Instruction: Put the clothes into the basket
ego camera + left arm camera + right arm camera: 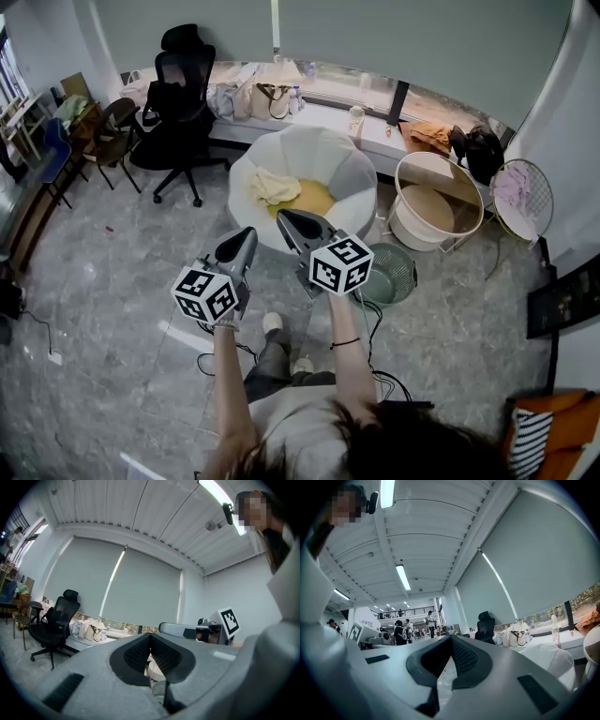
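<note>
A pale cream garment [272,186] and a yellow one [314,198] lie in the hollow of a white beanbag seat [352,164]. A white round basket [405,217] stands to its right, and a green mesh basket [394,272] sits on the floor nearer me. My left gripper [247,234] and right gripper [284,217] are held level in front of the beanbag, short of the clothes. In the left gripper view the pads [161,653] meet at the tip with nothing held. The right gripper [451,637] is likewise shut and empty.
A black office chair [178,103] stands left of the beanbag. Bags [258,98] and a bottle [355,117] line the window ledge. A round pink-white frame [522,192] leans at the right. Cables [375,323] trail on the grey floor by my feet.
</note>
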